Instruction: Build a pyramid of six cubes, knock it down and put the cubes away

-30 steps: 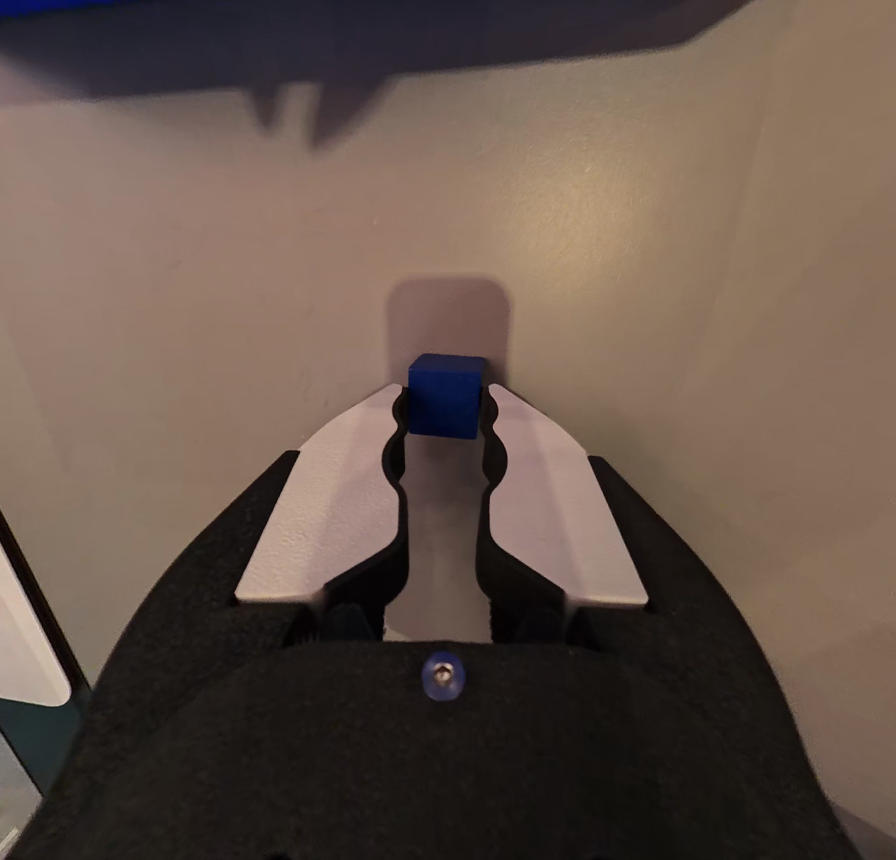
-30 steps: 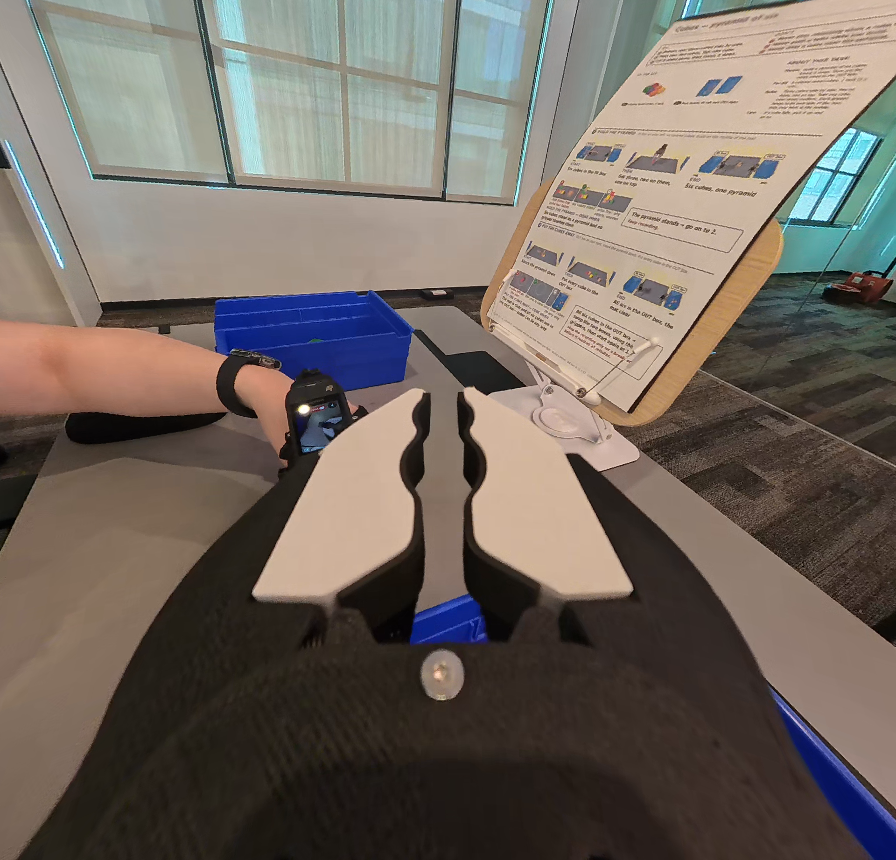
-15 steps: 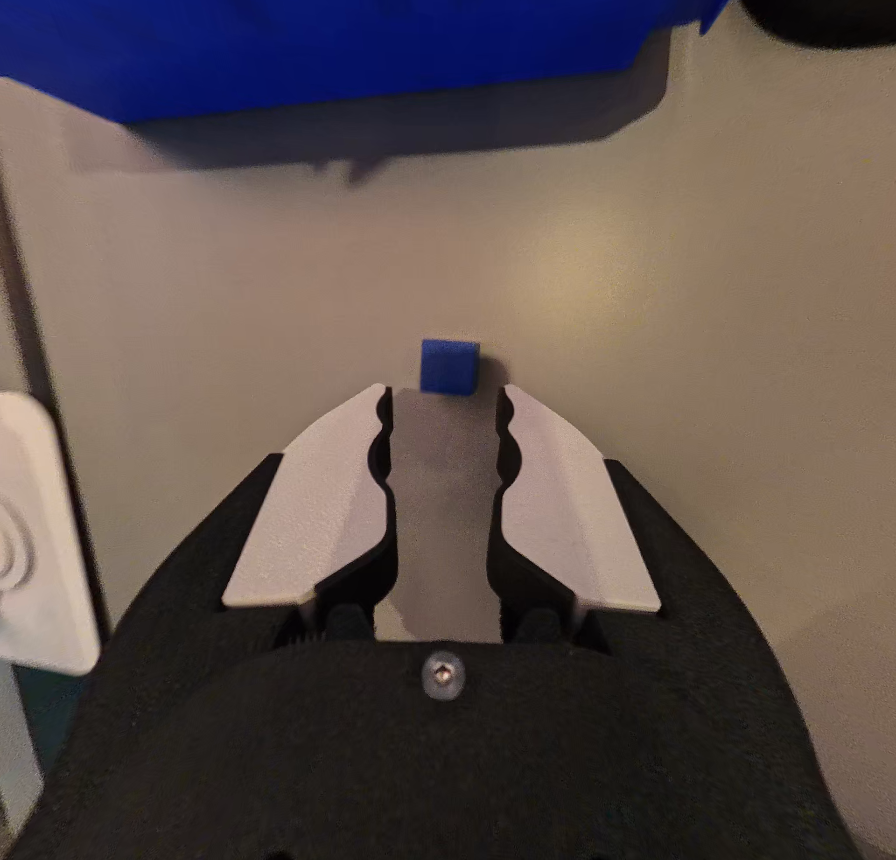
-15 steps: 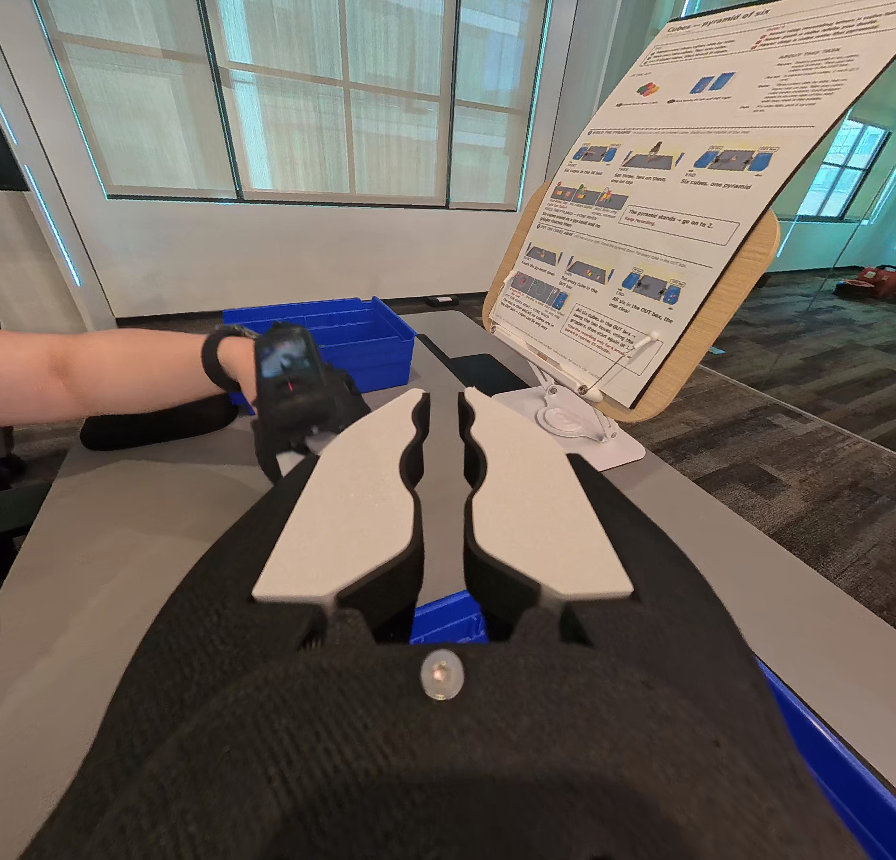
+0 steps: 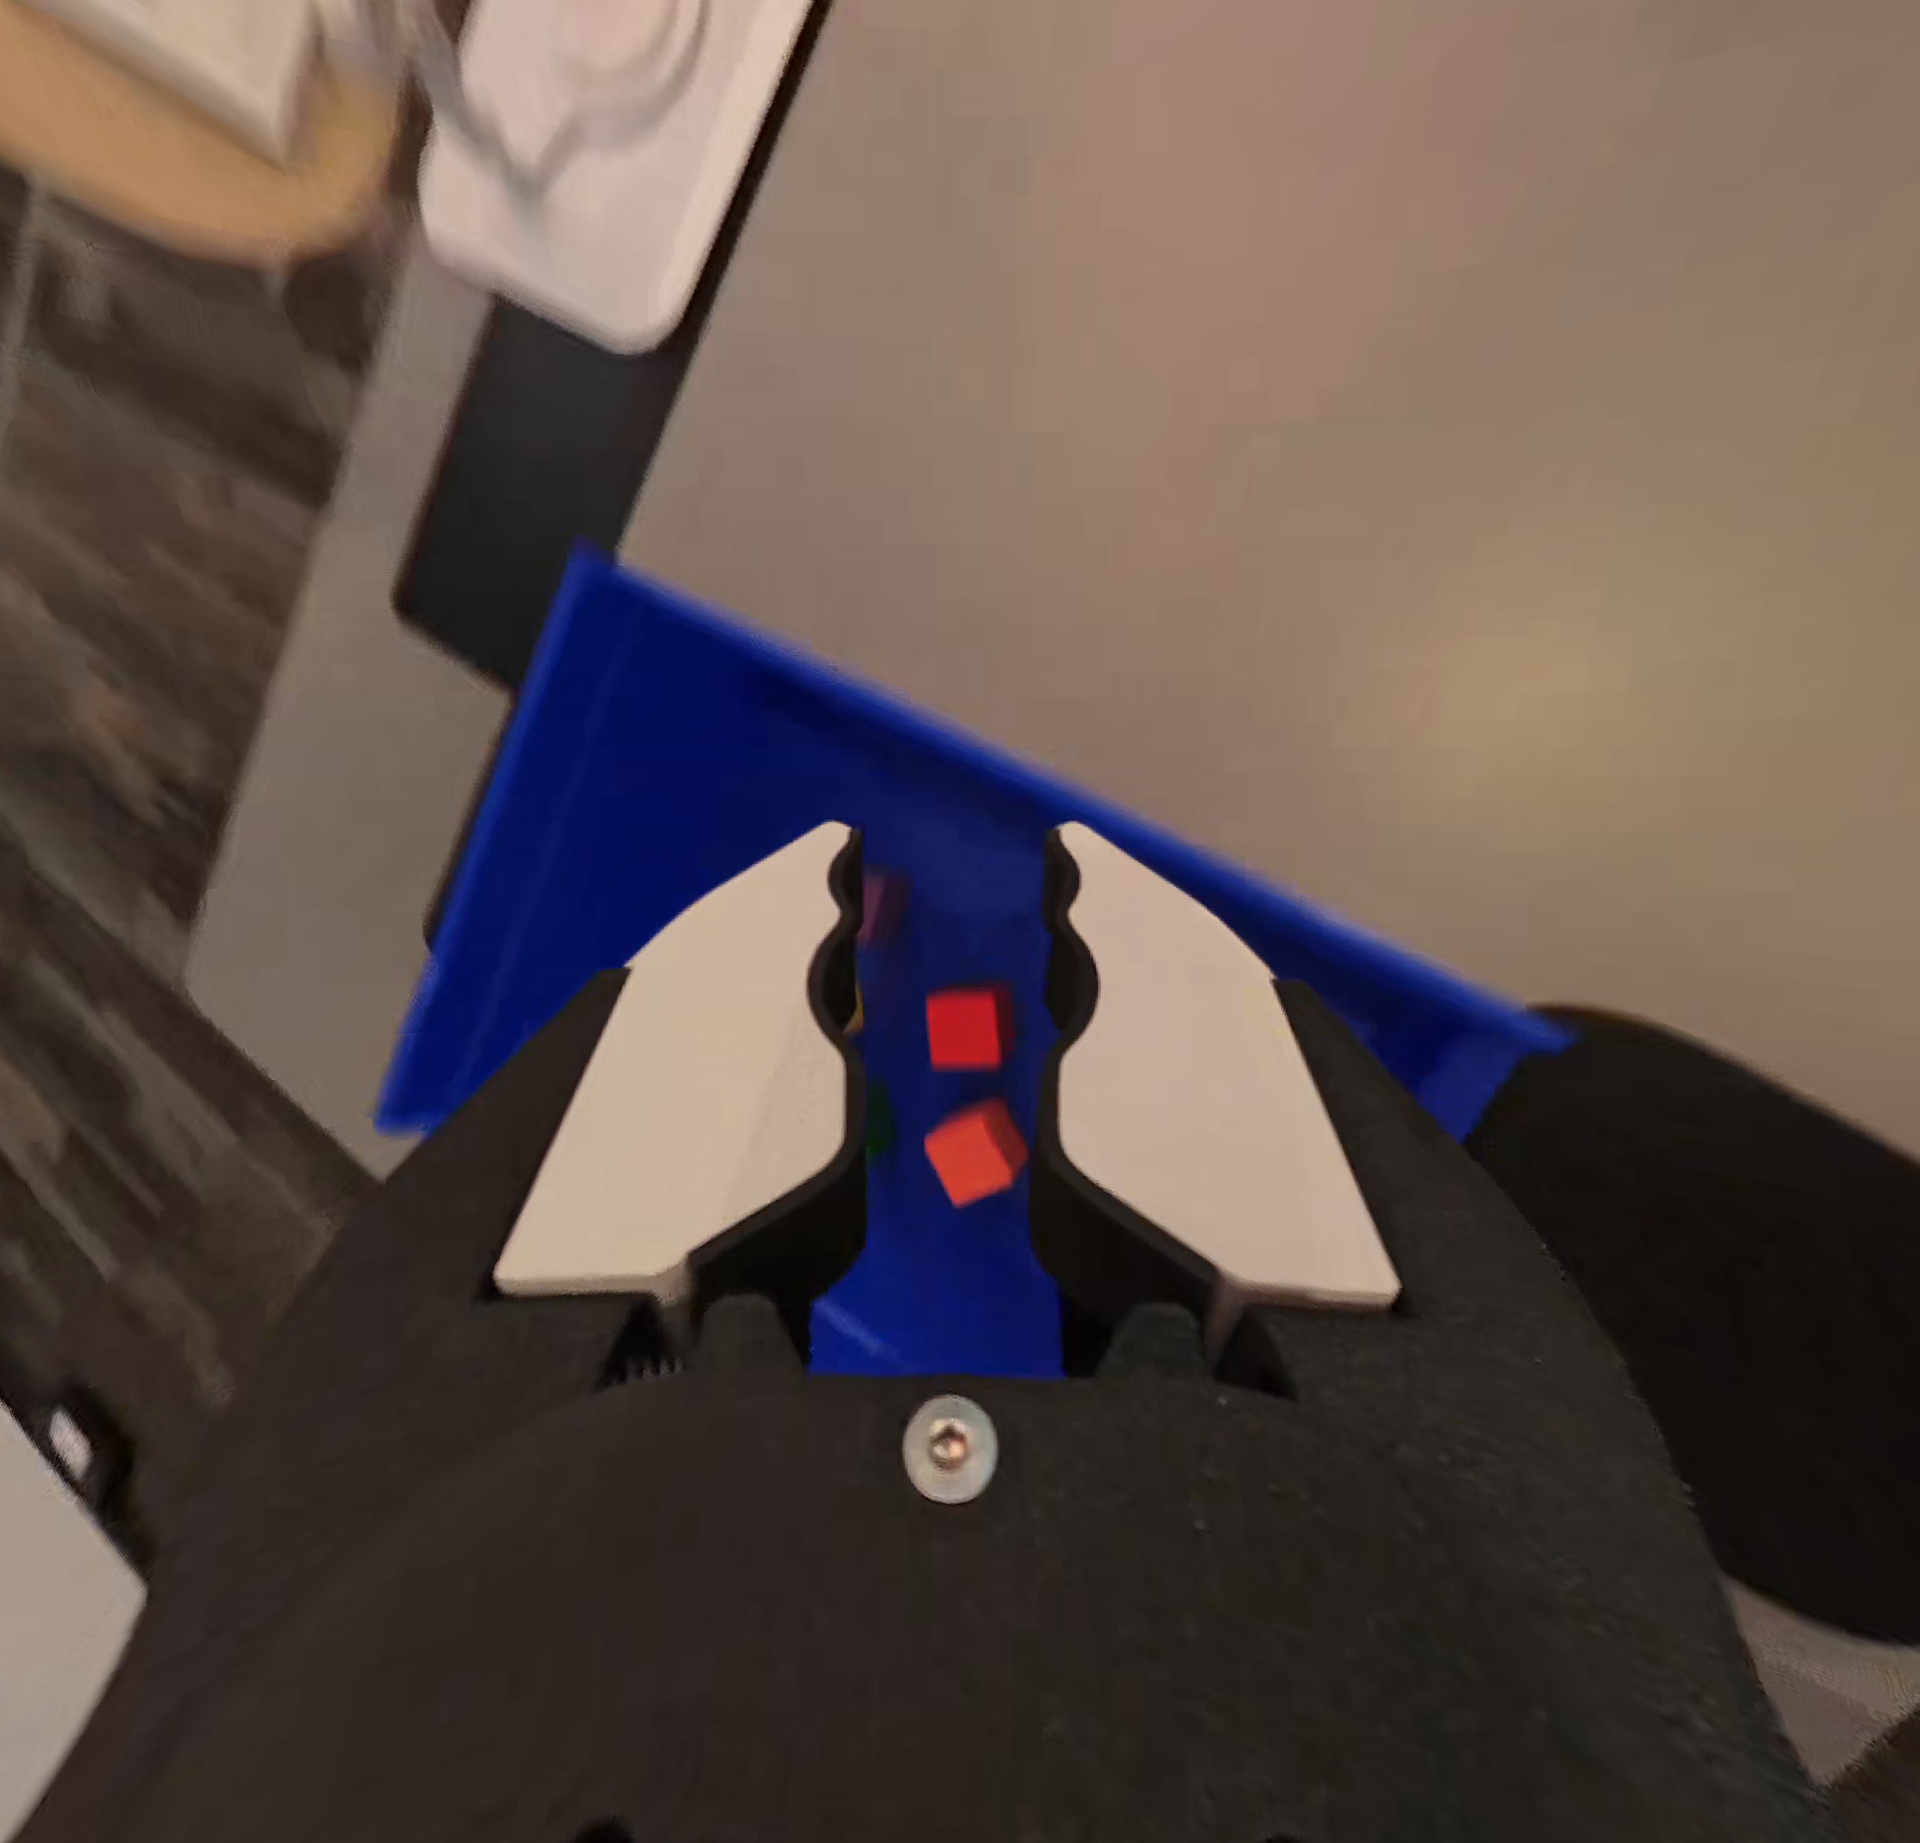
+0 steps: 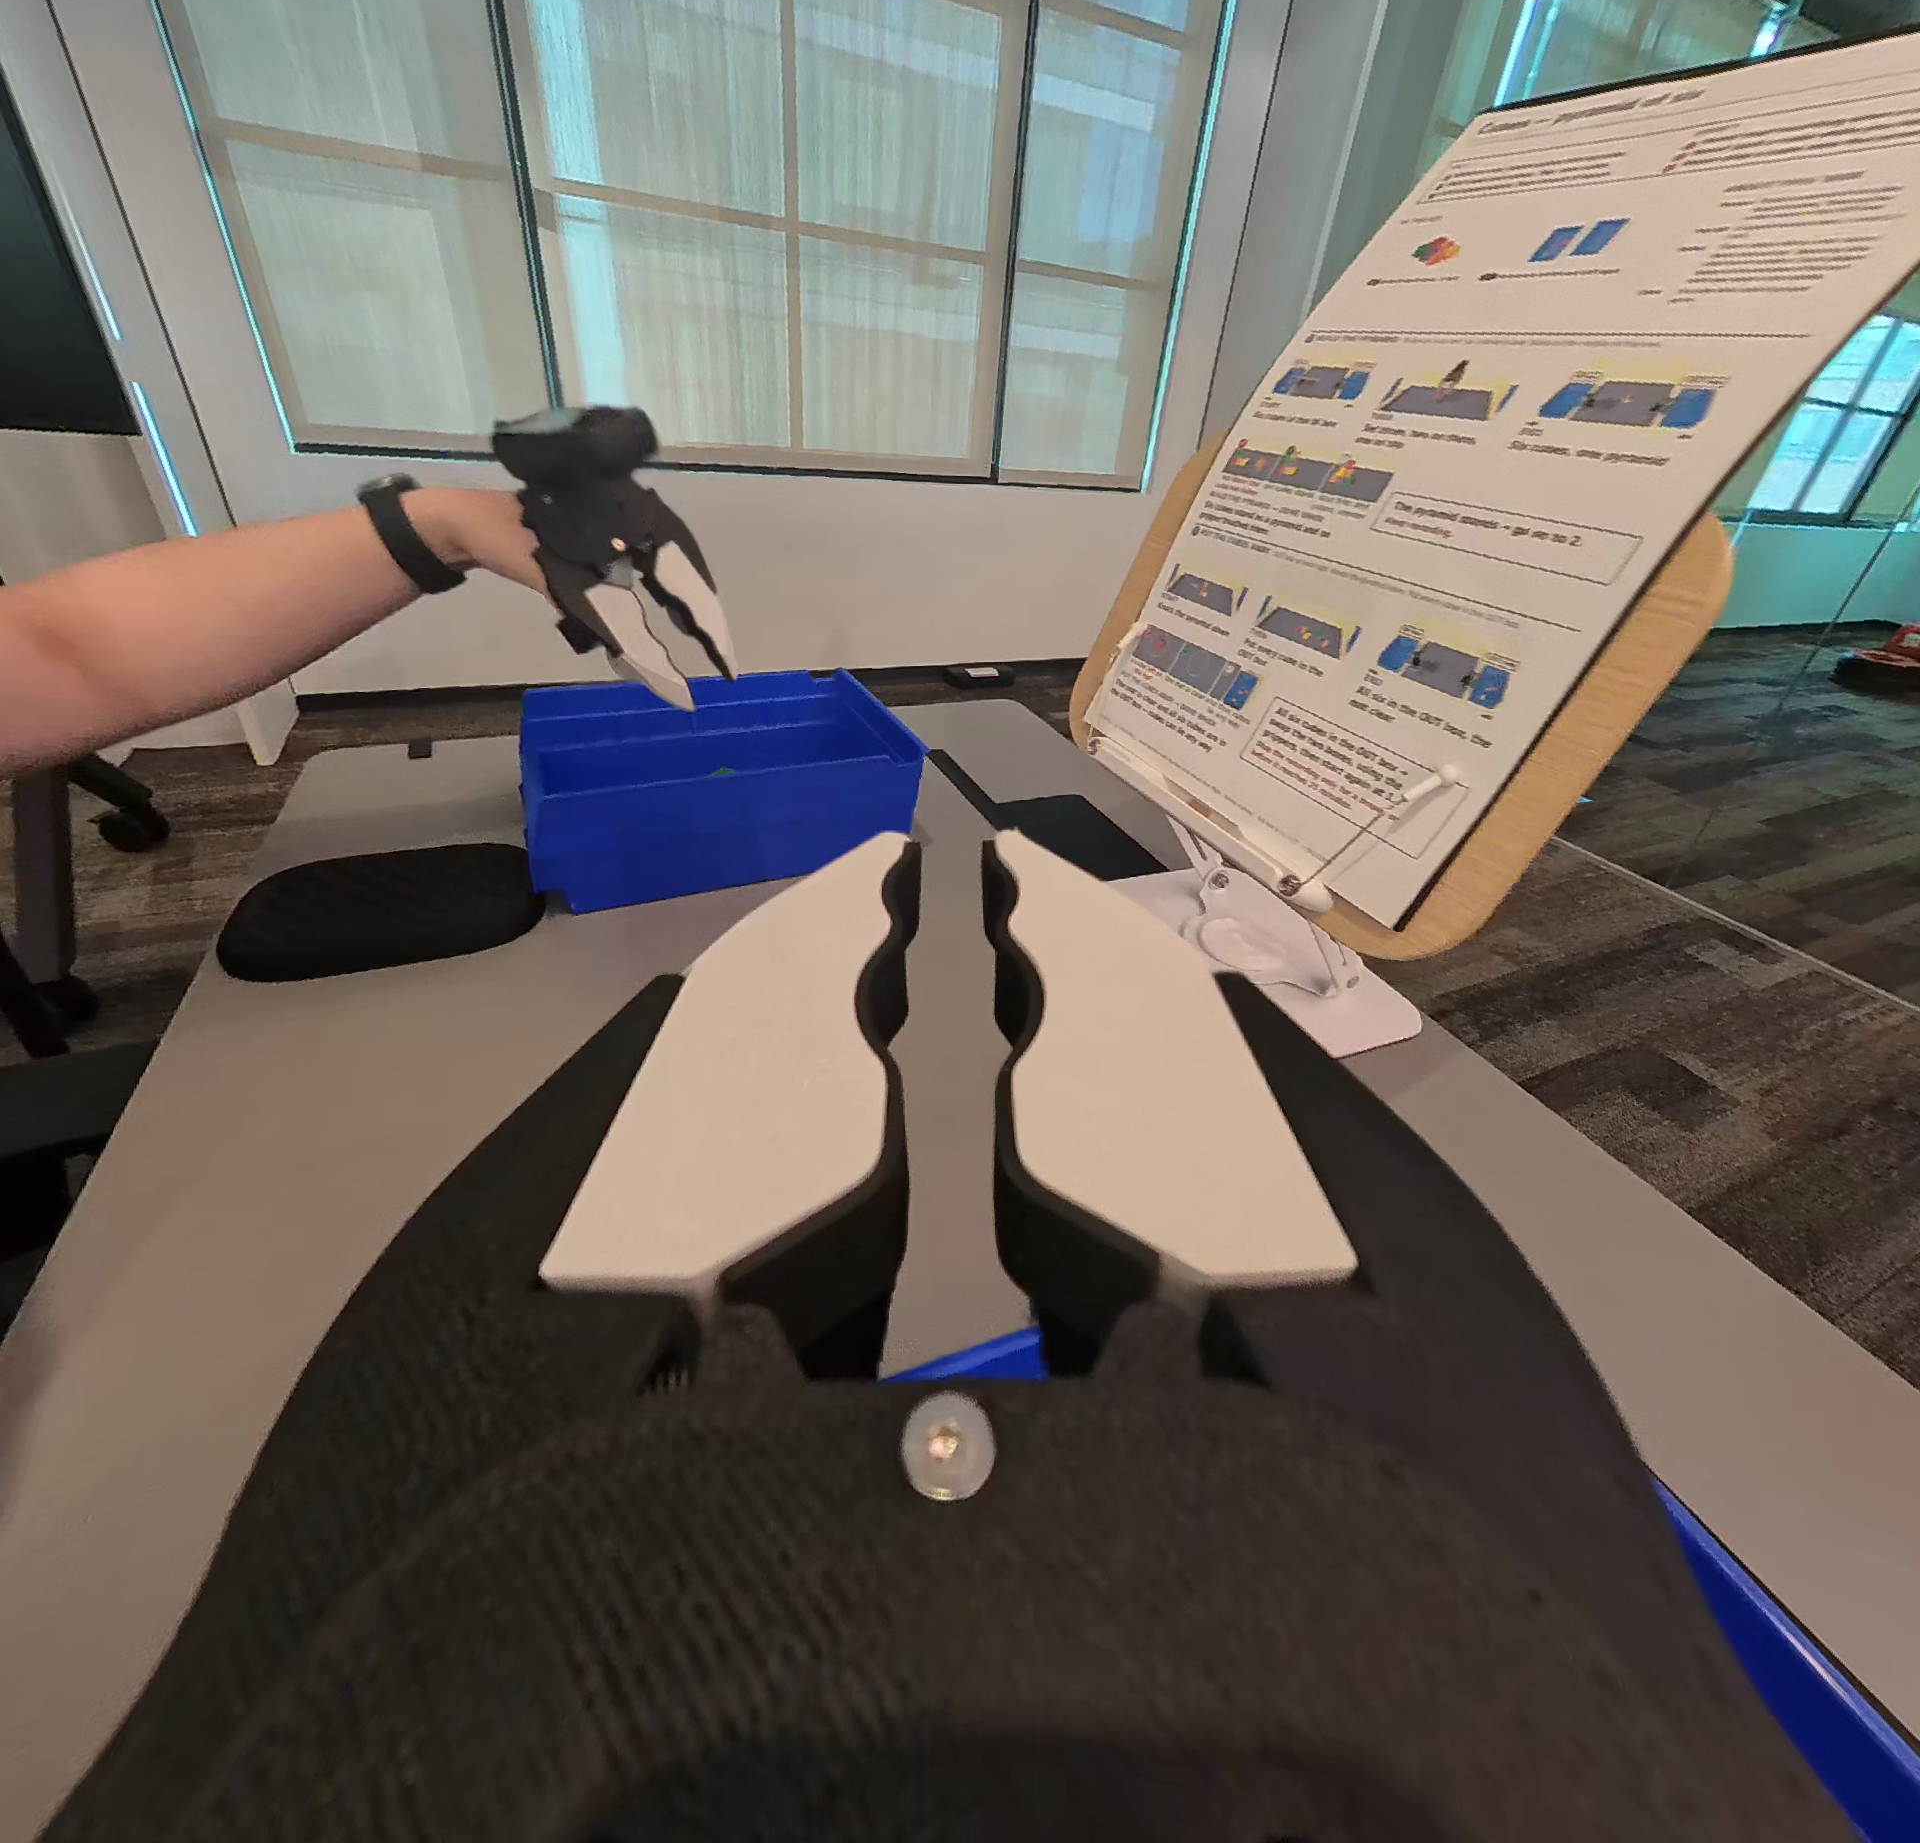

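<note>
Your left gripper hangs above the far blue plastic bin, which sits on the grey table near its far edge. In that bin lie a red cube and an orange cube, close together. Left of the bin rests a black oval pad; right of it stands a wooden document stand. Your right gripper is over the near end.
</note>
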`<state>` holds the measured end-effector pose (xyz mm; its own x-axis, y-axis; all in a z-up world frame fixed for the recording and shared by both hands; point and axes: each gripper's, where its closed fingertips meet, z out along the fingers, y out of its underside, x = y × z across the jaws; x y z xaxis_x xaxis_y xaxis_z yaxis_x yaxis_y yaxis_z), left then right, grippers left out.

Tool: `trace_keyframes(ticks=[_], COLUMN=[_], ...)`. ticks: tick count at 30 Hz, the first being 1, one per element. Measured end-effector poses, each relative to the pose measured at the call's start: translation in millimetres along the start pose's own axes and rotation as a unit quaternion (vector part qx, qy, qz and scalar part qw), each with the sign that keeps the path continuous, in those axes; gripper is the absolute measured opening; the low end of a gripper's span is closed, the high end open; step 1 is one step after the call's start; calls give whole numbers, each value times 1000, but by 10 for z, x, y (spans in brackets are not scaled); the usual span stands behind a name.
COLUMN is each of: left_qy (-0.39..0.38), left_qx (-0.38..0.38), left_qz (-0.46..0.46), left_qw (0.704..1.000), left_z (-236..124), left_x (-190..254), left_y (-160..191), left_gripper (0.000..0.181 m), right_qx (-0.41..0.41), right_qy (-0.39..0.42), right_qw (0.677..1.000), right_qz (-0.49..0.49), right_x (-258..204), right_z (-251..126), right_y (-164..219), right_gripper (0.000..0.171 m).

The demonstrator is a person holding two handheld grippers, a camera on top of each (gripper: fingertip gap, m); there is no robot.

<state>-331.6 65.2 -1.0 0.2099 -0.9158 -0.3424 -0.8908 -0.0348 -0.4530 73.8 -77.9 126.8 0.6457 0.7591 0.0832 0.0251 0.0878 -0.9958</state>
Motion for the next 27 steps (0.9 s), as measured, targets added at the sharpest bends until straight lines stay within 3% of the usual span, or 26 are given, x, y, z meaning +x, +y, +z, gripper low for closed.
trace_keyframes(ticks=[3, 8, 15, 22, 24, 27], left_qy=[9, 46, 63, 79, 84, 93], left_qx=[-54, -110, -170, -179, -184, -191], left_qz=[-27, -45, -36, -61, -62, -70], left_qw=[998, 992, 983, 979, 977, 975], left_z=[235, 585, 826, 949, 975, 956], left_x=[-72, -8, 36, 57, 72, 84], left_y=[535, 999, 1265, 1324, 1343, 1345], left_gripper=[35, 37, 40, 41, 30, 28], right_qx=[-21, -48, -65, -73, -72, -70], right_qy=[-8, -16, -19, -18, -17, -17], right_qw=[1000, 999, 998, 997, 997, 997], right_qz=[-11, -18, -11, -8, -6, -2], right_x=[-55, -84, -65, -39, -22, -9], right_z=[74, 156, 194, 184, 170, 141], right_y=[53, 160, 248, 294, 300, 299], right_gripper=[12, 12, 12, 12, 12, 12])
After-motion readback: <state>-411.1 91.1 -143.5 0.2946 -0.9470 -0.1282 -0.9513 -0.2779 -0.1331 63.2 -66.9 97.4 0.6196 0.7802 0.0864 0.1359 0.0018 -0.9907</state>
